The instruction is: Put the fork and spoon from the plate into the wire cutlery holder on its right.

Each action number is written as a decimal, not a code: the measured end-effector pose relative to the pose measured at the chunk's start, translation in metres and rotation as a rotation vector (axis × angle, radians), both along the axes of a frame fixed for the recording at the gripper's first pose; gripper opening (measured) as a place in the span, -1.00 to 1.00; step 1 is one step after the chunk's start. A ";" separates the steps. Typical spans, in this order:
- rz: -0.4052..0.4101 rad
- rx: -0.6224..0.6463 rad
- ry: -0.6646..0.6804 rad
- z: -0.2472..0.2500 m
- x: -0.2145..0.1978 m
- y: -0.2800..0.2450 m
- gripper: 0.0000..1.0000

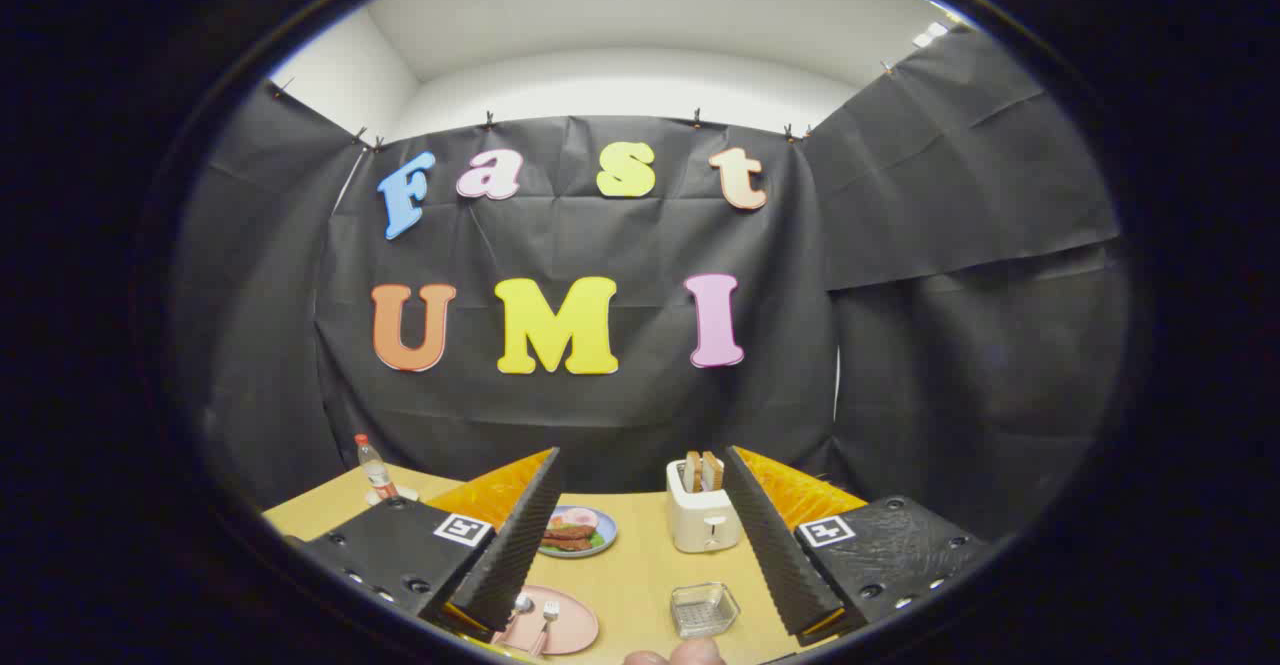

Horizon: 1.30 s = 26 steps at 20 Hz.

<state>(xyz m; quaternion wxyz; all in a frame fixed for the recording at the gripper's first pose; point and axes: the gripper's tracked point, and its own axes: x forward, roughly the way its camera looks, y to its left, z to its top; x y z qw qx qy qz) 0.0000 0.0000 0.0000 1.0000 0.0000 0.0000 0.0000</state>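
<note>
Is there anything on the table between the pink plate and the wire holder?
No. The fork lies on the pink plate, and only bare table separates it from the wire holder. The toaster and the food plate stand farther back. The gripper has its jaws wide open above.

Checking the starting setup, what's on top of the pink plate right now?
A fork lies on the pink plate. A spoon bowl shows at the plate's near edge, its handle covered by a finger of the open gripper.

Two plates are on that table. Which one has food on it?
The blue plate farther back, beyond the pink one and beside the toaster, holds food. The pink plate between the open fingers carries only a fork and spoon.
</note>
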 end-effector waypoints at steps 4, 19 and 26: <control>0.005 -0.006 -0.007 0.004 -0.002 0.001 0.91; 0.054 -0.038 0.020 -0.011 0.001 0.022 0.91; 0.109 -0.049 0.152 -0.063 0.000 0.047 0.91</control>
